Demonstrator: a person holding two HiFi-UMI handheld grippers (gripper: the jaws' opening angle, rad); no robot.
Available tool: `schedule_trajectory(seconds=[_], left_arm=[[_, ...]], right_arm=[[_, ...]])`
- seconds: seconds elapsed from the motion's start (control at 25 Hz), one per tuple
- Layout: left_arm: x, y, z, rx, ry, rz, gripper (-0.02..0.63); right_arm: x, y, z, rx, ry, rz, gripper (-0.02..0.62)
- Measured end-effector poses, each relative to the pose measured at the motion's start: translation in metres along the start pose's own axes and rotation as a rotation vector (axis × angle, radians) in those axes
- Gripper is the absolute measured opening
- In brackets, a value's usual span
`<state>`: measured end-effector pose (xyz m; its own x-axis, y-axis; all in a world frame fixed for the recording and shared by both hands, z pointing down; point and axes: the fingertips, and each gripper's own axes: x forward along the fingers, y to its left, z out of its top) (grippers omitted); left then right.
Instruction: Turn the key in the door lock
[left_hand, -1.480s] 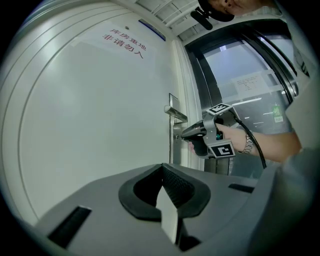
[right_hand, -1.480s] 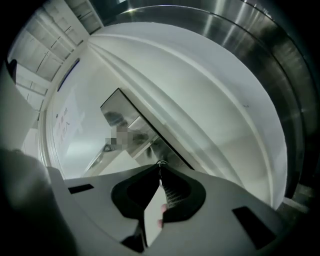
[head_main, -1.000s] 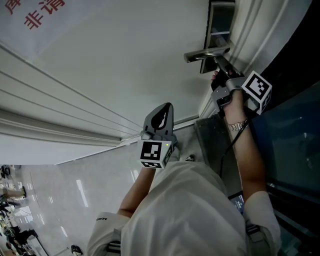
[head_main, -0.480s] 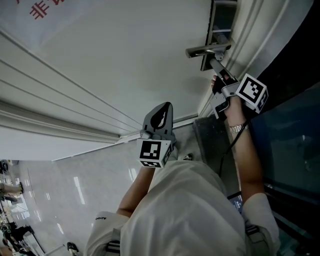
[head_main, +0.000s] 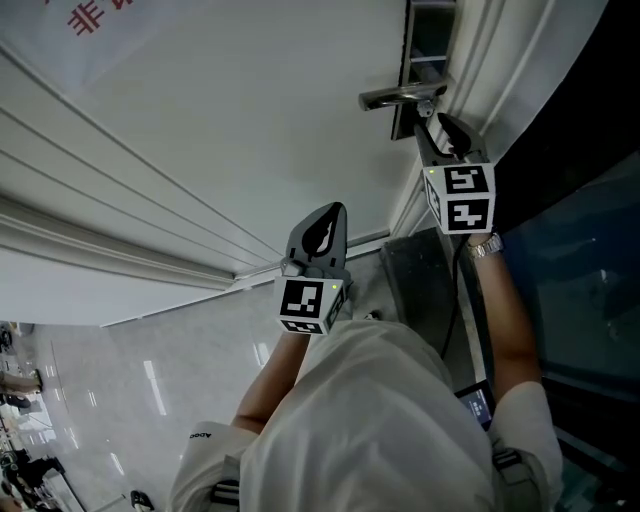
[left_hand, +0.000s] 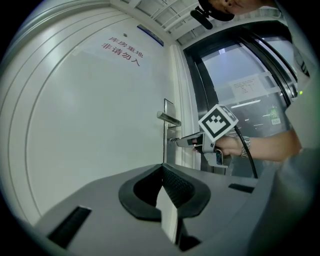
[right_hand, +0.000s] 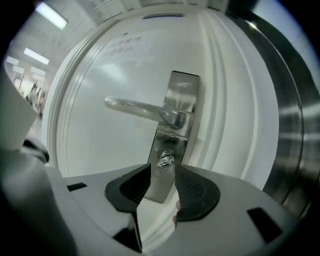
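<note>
A small silvery key (right_hand: 165, 160) sits in the cylinder of the steel lock plate (right_hand: 172, 135), below the lever handle (right_hand: 140, 109) of the white door. My right gripper (right_hand: 162, 167) points at it, and its jaws have just been opening. The key head lies just beyond the gap at the tips, and the pads do not press on it. In the head view the right gripper (head_main: 437, 125) reaches up under the handle (head_main: 395, 97). My left gripper (head_main: 322, 222) hangs back in front of the door, shut on nothing. The left gripper view shows its own jaws (left_hand: 162, 170) and the right gripper (left_hand: 178, 142) at the lock.
The white door (head_main: 200, 120) carries red characters (head_main: 95, 15) near its top. A moulded door frame and a dark glass panel (head_main: 570, 250) stand to the right of the lock. Glossy tiled floor (head_main: 150, 380) lies below, with people far off at the lower left.
The right gripper has rolled about a quarter turn at the lock, so its marker cube now faces the head camera. Its jaws have parted. The left gripper has stayed put.
</note>
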<state>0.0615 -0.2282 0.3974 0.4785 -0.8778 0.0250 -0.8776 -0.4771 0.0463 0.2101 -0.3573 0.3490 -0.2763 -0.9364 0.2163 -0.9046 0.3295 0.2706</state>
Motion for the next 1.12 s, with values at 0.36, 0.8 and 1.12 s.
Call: schedule_trajectory(seconds=[0.36,0.8,1.12], left_arm=[[0.002,-0.001,0.001,0.000,-0.003,0.004,0.008],[0.008,0.007,-0.004,-0.010,0.018,0.019,0.009],[0.020,0.008,-0.007,-0.012,0.027,0.009,0.009]], right_arm=[[0.013,0.008,0.003,-0.775,0.039,-0.164,0.127],[0.021,0.005,0.004,-0.934,0.009,-0.223,0.104],[0.020,0.003,0.007,-0.777,-0.016,-0.218,0.103]])
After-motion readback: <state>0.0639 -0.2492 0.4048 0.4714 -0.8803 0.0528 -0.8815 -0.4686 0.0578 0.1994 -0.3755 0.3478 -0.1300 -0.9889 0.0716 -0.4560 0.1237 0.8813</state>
